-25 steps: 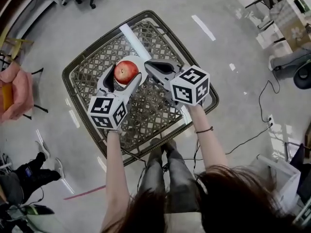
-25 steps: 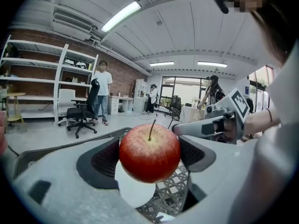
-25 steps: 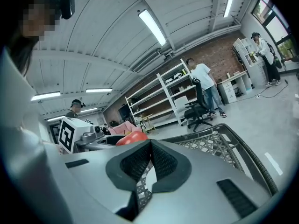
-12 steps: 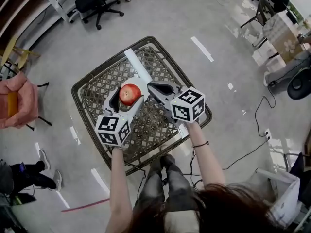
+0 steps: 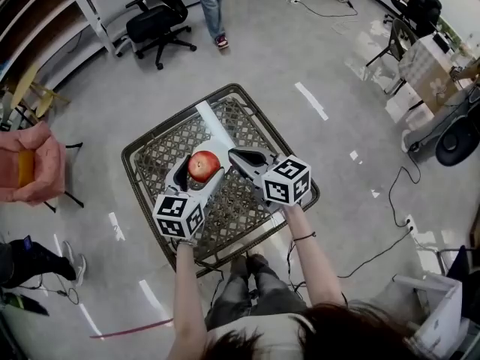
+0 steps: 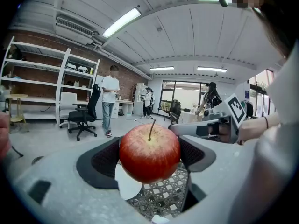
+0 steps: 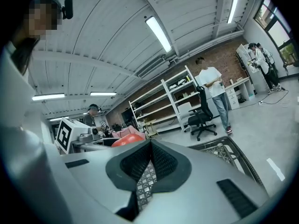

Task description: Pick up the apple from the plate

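Note:
A red apple (image 5: 203, 165) with a stem sits gripped between the dark pads of my left gripper (image 5: 201, 169), held above the lattice table (image 5: 161, 156). In the left gripper view the apple (image 6: 149, 153) fills the gap between the jaws, with the white plate (image 6: 126, 188) lying on the table beneath it. My right gripper (image 5: 235, 157) is just right of the apple, jaws pressed together with nothing between them. From the right gripper view, its shut jaws (image 7: 150, 148) fill the foreground and the apple (image 7: 127, 140) peeks out at the left.
A white strip (image 5: 214, 126) lies across the square wicker table. A black office chair (image 5: 154, 25) and a standing person (image 5: 210, 6) are beyond it. A pink seat (image 5: 30, 163) stands at the left, and cables (image 5: 390, 216) run over the floor at the right.
The head view has pulled back, so the table and both grippers look smaller. My left gripper has stayed shut on the apple, and the right one has stayed beside it.

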`<state>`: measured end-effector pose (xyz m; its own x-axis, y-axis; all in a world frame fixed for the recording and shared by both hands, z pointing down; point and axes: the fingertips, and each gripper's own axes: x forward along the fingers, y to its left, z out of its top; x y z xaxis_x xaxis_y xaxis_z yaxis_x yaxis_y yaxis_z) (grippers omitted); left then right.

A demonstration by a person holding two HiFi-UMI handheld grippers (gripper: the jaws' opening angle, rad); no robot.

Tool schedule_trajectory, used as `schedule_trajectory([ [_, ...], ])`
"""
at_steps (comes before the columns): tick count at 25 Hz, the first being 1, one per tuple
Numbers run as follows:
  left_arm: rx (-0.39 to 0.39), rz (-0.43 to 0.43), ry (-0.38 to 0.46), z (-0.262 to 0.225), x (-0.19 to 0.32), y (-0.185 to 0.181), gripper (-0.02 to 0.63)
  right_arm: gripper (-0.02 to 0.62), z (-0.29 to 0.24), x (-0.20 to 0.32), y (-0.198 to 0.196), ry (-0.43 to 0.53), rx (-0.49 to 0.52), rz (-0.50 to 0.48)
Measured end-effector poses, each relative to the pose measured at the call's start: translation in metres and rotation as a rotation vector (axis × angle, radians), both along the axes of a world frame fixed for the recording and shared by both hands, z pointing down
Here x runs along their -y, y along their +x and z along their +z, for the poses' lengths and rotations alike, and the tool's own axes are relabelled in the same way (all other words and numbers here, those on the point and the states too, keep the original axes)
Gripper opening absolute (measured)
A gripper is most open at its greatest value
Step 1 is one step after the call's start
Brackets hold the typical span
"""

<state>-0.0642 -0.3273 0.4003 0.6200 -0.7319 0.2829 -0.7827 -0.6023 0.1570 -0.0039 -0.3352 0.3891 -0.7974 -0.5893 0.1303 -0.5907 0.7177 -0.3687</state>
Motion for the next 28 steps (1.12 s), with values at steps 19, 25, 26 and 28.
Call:
schedule_trajectory([
  [19,-0.05,-0.005,0.024,-0.04,-0.043,-0.007,0.407,0.009,-0.036,-0.038,-0.015,0.04,0.061,0.005],
  [25,-0.043,0.008,0.041,-0.048,-0.052,-0.009,0.407,0.009,-0.039,-0.048,-0.017,0.043,0.069,0.003],
  [26,-0.044,0.009,0.043,-0.05,-0.053,-0.009,0.407,0.009,-0.04,-0.05,-0.017,0.044,0.072,0.005],
  [28,-0.042,0.015,0.046,-0.053,-0.055,-0.008,0.407,0.009,-0.042,-0.051,-0.017,0.046,0.076,0.007],
])
